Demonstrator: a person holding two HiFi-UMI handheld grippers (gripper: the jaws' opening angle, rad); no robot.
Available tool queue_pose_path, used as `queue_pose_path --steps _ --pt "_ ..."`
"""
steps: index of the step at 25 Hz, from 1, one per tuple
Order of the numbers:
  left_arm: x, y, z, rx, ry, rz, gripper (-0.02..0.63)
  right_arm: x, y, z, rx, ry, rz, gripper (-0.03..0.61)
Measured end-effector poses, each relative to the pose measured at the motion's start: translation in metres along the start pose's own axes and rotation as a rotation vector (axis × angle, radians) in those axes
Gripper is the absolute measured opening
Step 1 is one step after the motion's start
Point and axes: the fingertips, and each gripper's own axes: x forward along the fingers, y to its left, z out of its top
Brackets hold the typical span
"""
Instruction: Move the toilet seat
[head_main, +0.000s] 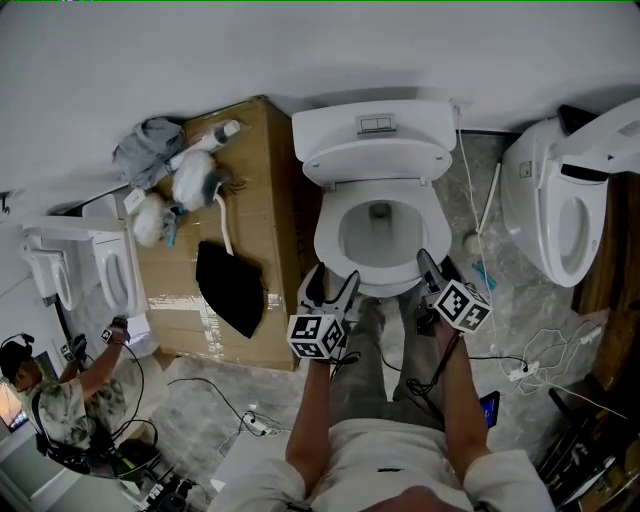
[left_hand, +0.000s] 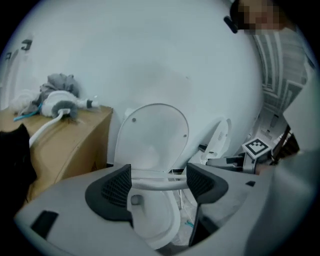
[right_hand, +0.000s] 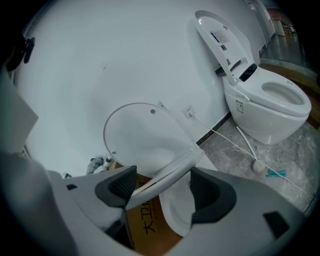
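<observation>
**Grippers at the front rim of the toilet seat**

Head view: left gripper (head_main: 333, 280) and right gripper (head_main: 436, 270) both reach the front of the toilet seat (head_main: 328, 230). The lid (head_main: 375, 165) stands up against the tank.

Left gripper view: the jaws are wide apart. The seat's front rim crosses the gap from pad to pad, above the bowl (left_hand: 150, 220), unclamped.

Right gripper view: the jaws are wide apart. The rim slants across the gap, against one jaw only.

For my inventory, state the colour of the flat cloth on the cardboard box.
Black; the cloth shows best in the head view.
</observation>
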Motion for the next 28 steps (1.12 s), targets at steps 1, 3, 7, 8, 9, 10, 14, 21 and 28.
queue_pose_path --steps 1,3,7,8,9,10,14,21,28 --pt "-0.002 -0.005 0.003 0.047 0.0 -0.01 0.356 0.0 0.0 0.001 0.004 -0.001 -0.001 0.336" --pt "-0.004 -0.016 0.008 0.137 0.008 -0.041 0.356 0.001 0.002 0.005 0.01 -0.003 -0.002 0.337" --pt "-0.005 -0.036 0.008 0.34 0.059 -0.108 0.356 0.002 0.006 0.011 0.029 -0.011 -0.001 0.336" --pt "-0.004 -0.04 0.007 0.385 0.07 -0.115 0.356 0.002 0.007 0.013 0.035 -0.014 -0.001 0.336" --pt "-0.003 -0.042 0.006 0.423 0.081 -0.116 0.356 0.003 0.008 0.015 0.038 -0.018 0.0 0.336" --pt "-0.001 -0.043 0.005 0.459 0.093 -0.111 0.355 0.003 0.009 0.016 0.042 -0.022 0.001 0.337" --pt "0.008 -0.042 -0.002 0.6 0.15 -0.065 0.354 0.006 0.012 0.023 0.059 -0.026 0.01 0.336" --pt "0.014 -0.033 0.016 0.673 0.118 0.026 0.204 0.006 0.018 0.03 0.073 -0.022 0.022 0.337" --pt "0.02 -0.032 0.032 0.631 0.094 0.033 0.206 0.006 0.027 0.041 0.128 -0.057 0.025 0.336"
